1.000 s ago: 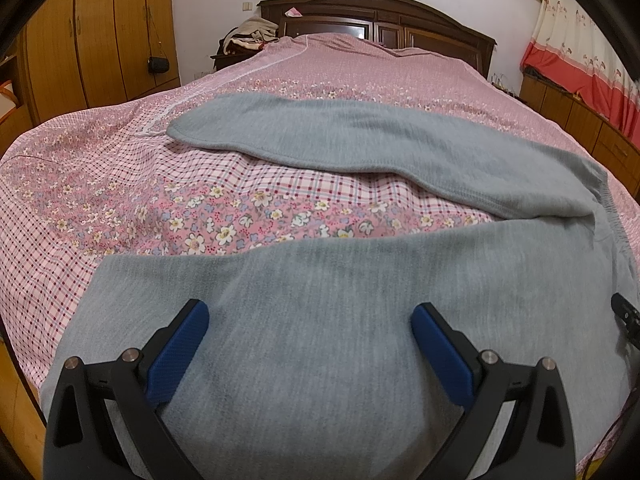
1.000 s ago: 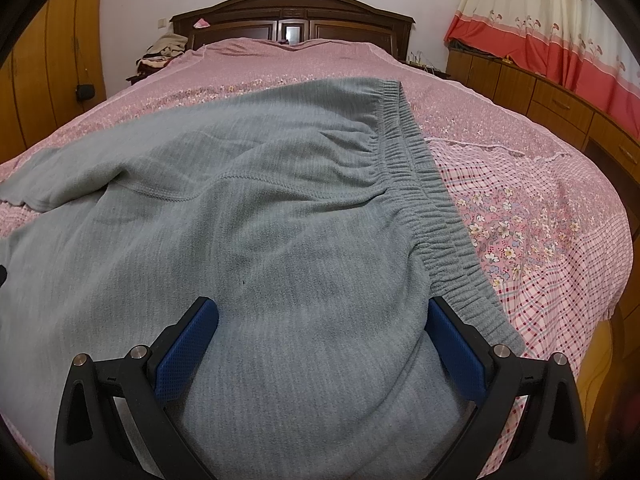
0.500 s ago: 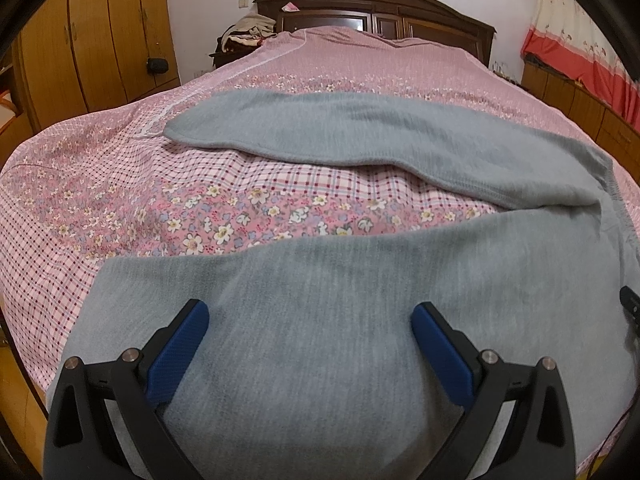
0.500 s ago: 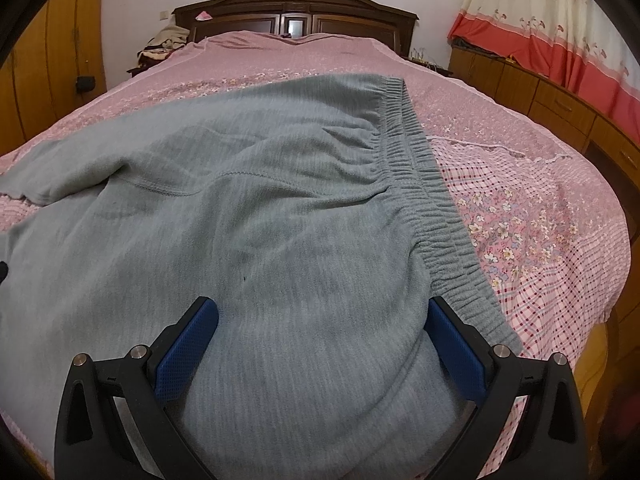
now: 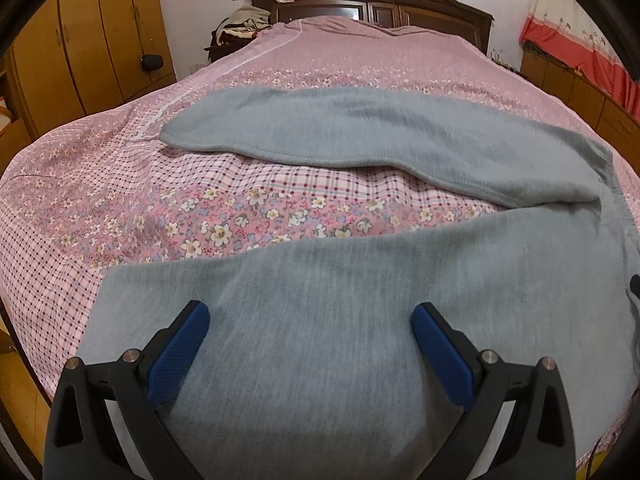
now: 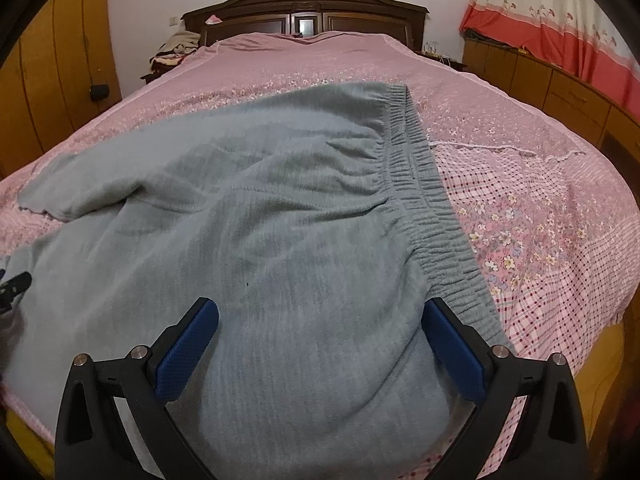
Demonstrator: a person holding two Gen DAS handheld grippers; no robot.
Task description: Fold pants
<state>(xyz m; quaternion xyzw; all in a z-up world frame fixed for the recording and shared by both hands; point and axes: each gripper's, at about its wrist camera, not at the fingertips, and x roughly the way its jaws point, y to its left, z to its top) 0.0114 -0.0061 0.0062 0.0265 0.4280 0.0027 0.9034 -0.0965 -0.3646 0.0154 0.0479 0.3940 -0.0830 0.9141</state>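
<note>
Over the last second the left gripper (image 5: 310,330) has risen slightly over the grey knit pants (image 5: 360,320), baring more of the pink floral bedspread (image 5: 240,208) toward the bed's left edge. The right gripper (image 6: 320,326) has drawn slightly back.

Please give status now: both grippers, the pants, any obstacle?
Left gripper open, right gripper open, both empty over fabric. Grey fleece pants spread unfolded on pink floral bedspread, legs apart. Nothing in the way.
</note>
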